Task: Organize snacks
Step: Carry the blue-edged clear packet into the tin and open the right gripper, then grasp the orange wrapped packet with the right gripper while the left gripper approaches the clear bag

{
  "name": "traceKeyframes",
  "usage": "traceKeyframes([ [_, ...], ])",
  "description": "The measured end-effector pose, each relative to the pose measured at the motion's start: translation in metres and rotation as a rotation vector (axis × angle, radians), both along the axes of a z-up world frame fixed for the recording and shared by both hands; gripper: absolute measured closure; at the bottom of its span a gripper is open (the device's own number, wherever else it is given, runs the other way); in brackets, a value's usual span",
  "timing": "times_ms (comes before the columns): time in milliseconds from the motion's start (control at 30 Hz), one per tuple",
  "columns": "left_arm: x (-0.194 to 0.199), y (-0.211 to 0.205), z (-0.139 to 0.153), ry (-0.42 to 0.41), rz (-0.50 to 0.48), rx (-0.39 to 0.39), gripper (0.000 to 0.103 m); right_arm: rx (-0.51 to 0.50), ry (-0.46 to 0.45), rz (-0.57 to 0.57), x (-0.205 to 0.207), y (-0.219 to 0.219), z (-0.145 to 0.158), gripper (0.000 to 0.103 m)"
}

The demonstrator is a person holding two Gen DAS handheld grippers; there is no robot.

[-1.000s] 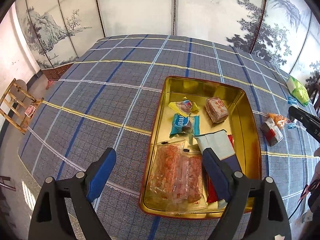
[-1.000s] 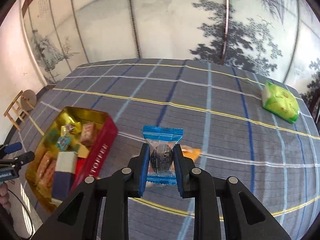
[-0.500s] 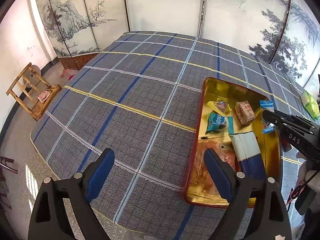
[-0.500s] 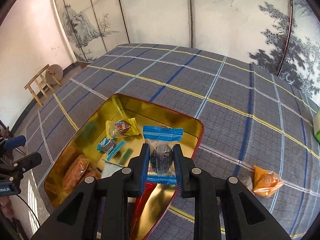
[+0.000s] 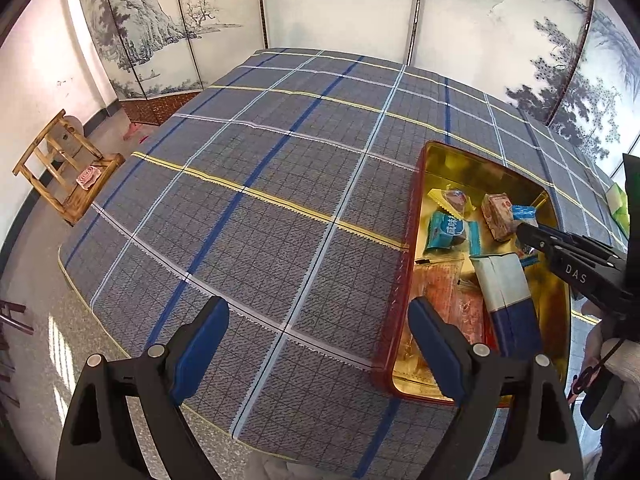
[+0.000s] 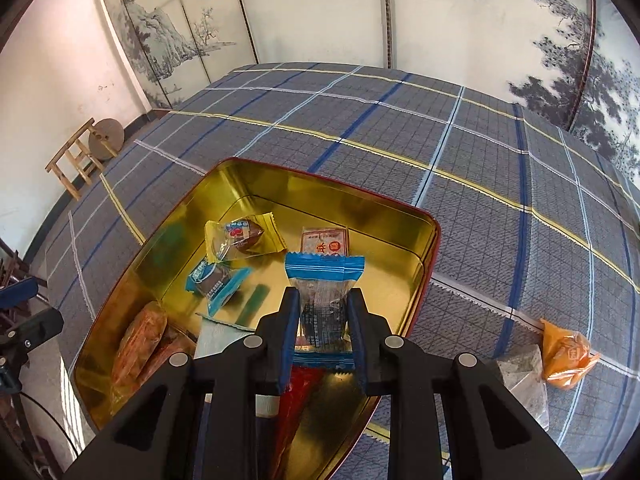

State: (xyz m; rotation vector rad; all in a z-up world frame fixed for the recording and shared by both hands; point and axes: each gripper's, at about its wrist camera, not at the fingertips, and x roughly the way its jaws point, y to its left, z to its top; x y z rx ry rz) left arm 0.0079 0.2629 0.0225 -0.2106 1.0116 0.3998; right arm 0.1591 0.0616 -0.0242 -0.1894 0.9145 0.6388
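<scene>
— Where is the blue-wrapped candy (image 6: 323, 304) sitting?

— The right gripper (image 6: 323, 322) is pinching it between its pads, and it is hanging over the open gold tin (image 6: 236, 184), just in front of a brown boxed snack (image 6: 324, 240).

— And the left gripper (image 5: 316, 356)?

— It is hovering with jaws spread wide over the checked tablecloth (image 5: 248, 184), beside the tin's near corner.

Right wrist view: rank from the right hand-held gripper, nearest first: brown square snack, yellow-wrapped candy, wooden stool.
1. Brown square snack: in the gold tin, just beyond the right hand-held gripper.
2. Yellow-wrapped candy: in the tin, farther left.
3. Wooden stool: on the floor, far left.
</scene>
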Motion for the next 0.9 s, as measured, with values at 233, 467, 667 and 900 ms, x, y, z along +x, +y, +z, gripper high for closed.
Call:
traceKeyframes([
  [233, 0.001, -0.004, -0.001, 0.004, -0.001, -0.009, 0.014, 0.048, -0.002, -0.024, 0.002, -0.012, 0.016, 0.06],
  [467, 0.004, -0.01, 0.001, -0.005, -0.014, -0.008, 0.014, 0.054, -0.062, -0.13, 0.009, -0.062, 0.043, 0.043],
  [667, 0.009, -0.021, 0.002, -0.009, -0.047, -0.008, 0.014, -0.011, -0.046, -0.29, 0.033, -0.126, 0.037, 0.039],
  [900, 0.02, -0.038, 0.004, -0.007, -0.087, 0.001, 0.014, -0.021, 0.043, -0.377, 0.047, -0.166, 0.005, 0.037],
])
